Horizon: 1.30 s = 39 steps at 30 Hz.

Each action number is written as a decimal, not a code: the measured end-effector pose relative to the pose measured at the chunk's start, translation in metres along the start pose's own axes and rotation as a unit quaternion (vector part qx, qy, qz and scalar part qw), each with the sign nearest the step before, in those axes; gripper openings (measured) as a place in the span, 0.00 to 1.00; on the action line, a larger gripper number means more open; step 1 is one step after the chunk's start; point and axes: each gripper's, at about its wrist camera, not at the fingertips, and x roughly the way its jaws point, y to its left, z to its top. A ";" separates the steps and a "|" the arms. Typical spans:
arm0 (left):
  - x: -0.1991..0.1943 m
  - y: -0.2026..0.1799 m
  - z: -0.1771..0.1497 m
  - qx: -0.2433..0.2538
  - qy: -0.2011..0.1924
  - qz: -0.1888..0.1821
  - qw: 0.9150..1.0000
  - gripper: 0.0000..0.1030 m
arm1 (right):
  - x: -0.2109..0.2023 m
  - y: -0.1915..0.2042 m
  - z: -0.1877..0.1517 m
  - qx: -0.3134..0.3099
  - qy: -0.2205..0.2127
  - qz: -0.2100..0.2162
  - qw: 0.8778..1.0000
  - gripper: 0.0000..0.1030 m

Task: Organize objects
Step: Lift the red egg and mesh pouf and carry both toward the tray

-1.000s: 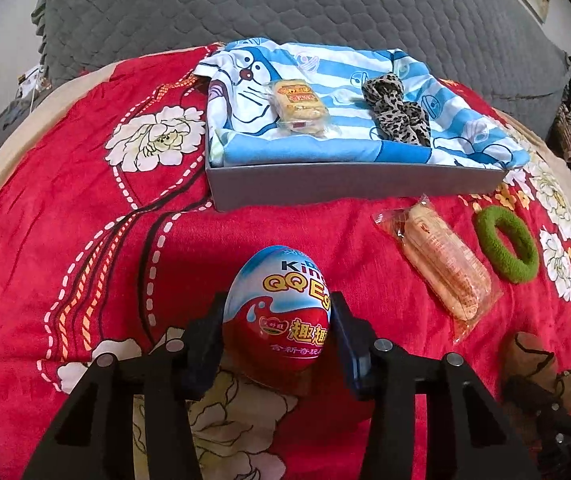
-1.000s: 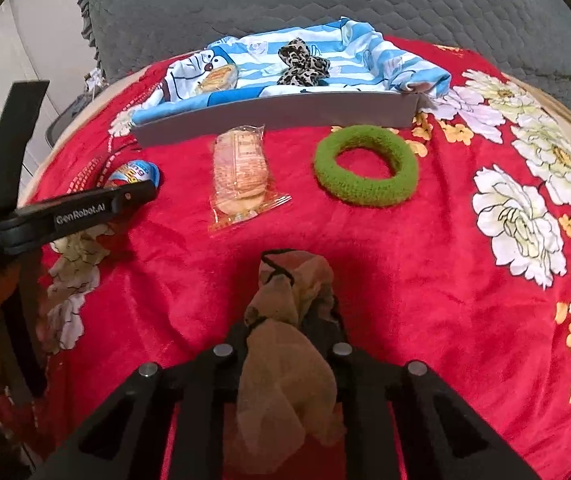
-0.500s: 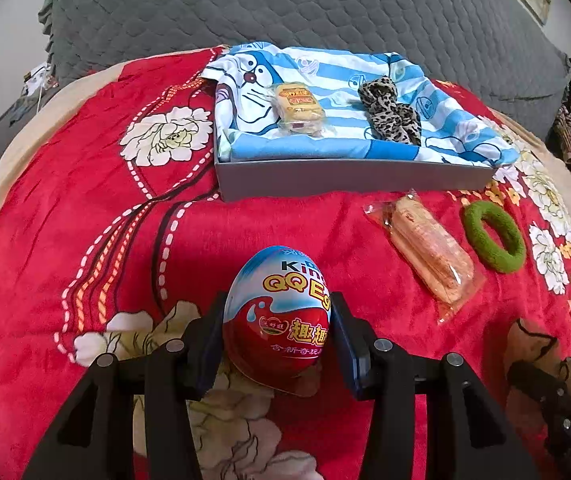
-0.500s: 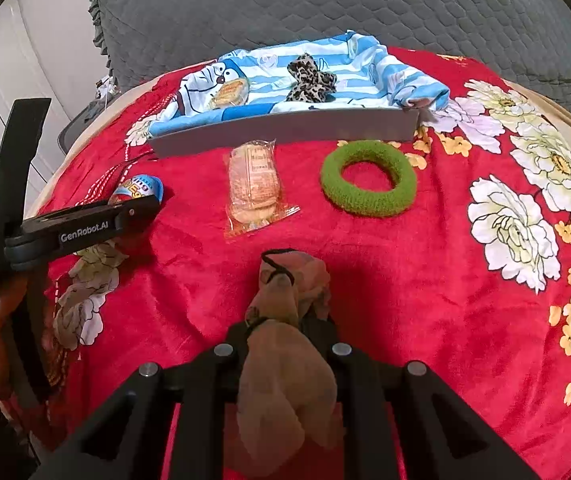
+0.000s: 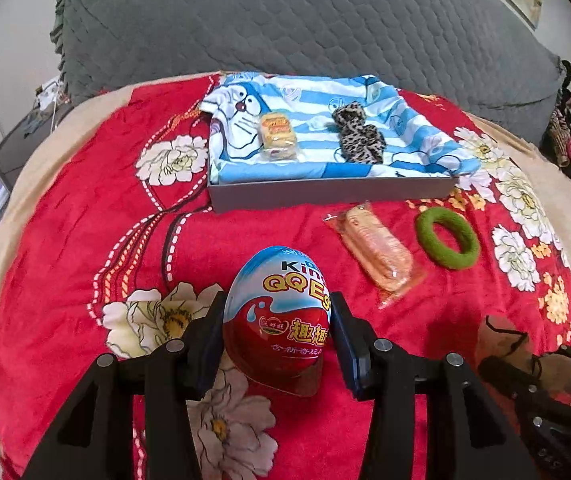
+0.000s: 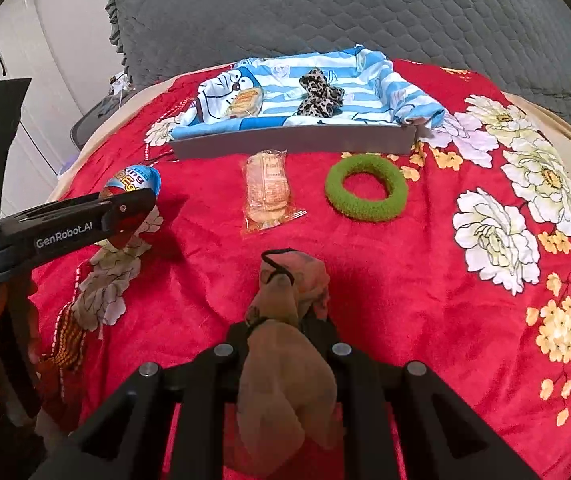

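My left gripper [image 5: 277,320] is shut on a red and blue toy egg [image 5: 279,316], held above the red floral blanket; the egg [image 6: 137,182] and that gripper [image 6: 125,210] also show at the left of the right wrist view. My right gripper [image 6: 285,332] is shut on a bunched tan stocking [image 6: 285,360], which appears at the lower right [image 5: 501,340] in the left wrist view. Ahead lies a grey tray [image 5: 325,192] lined with a blue striped cartoon cloth, holding a wrapped snack [image 5: 278,140] and a leopard scrunchie [image 5: 359,136].
On the blanket before the tray [image 6: 293,142] lie a clear packet of biscuits [image 5: 377,252] [image 6: 267,190] and a green hair ring [image 5: 447,238] [image 6: 365,188]. A grey quilted cushion [image 5: 305,20] rises behind. White cupboard doors [image 6: 17,60] stand at the left.
Both grippers have risen with their loads, so the blanket and tray look smaller and farther. The left one has also shifted sideways. Neither grip has changed.
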 end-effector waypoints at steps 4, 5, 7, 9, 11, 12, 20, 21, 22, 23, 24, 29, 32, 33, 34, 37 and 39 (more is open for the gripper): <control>-0.020 -0.008 -0.003 -0.002 -0.005 -0.001 1.000 0.49 | -0.013 0.001 0.002 -0.005 -0.009 0.000 1.000 0.16; -0.024 -0.011 -0.003 0.002 -0.008 0.002 1.000 0.49 | -0.016 0.002 0.002 -0.006 -0.012 0.000 1.000 0.16; -0.033 -0.016 -0.005 0.008 -0.013 0.001 1.000 0.49 | -0.023 0.002 0.004 -0.006 -0.017 0.001 1.000 0.16; -0.041 -0.020 -0.007 0.011 -0.018 0.001 1.000 0.49 | -0.028 0.003 0.004 -0.005 -0.018 0.004 1.000 0.16; -0.049 -0.025 -0.008 0.017 -0.021 0.003 1.000 0.49 | -0.036 0.004 0.004 -0.005 -0.022 0.006 1.000 0.16; -0.053 -0.027 -0.008 0.021 -0.023 0.004 1.000 0.49 | -0.039 0.005 0.005 -0.005 -0.024 0.007 1.000 0.16; -0.086 -0.038 -0.007 0.019 -0.042 0.003 0.999 0.49 | -0.074 0.009 0.011 -0.010 -0.056 0.002 0.998 0.16; -0.089 -0.040 -0.006 0.020 -0.045 0.003 0.999 0.49 | -0.078 0.010 0.012 -0.013 -0.062 0.001 0.998 0.16; -0.094 -0.042 -0.005 0.022 -0.050 0.004 0.999 0.49 | -0.083 0.010 0.013 -0.014 -0.068 0.002 0.998 0.16; -0.099 -0.044 -0.003 0.025 -0.053 0.005 0.998 0.49 | -0.088 0.010 0.014 -0.011 -0.071 0.006 0.997 0.16; -0.103 -0.046 -0.003 0.028 -0.056 0.003 0.998 0.49 | -0.093 0.009 0.016 -0.006 -0.076 0.012 0.997 0.16; -0.124 -0.056 0.003 0.039 -0.073 0.006 0.997 0.49 | -0.116 0.013 0.022 -0.012 -0.100 0.011 0.995 0.16; -0.136 -0.062 0.006 0.046 -0.086 0.005 0.995 0.49 | -0.127 0.014 0.027 -0.017 -0.113 0.010 0.993 0.16; -0.140 -0.064 0.008 0.050 -0.093 0.004 0.994 0.49 | -0.131 0.015 0.029 -0.020 -0.118 0.008 0.993 0.16; -0.144 -0.066 0.009 0.052 -0.097 0.004 0.994 0.49 | -0.135 0.016 0.032 -0.021 -0.123 0.006 0.992 0.16; -0.154 -0.069 0.014 0.058 -0.110 0.003 0.992 0.49 | -0.145 0.016 0.038 -0.025 -0.138 0.002 0.990 0.16; -0.159 -0.070 0.016 0.061 -0.115 0.003 0.991 0.49 | -0.150 0.016 0.043 -0.028 -0.145 0.000 0.989 0.16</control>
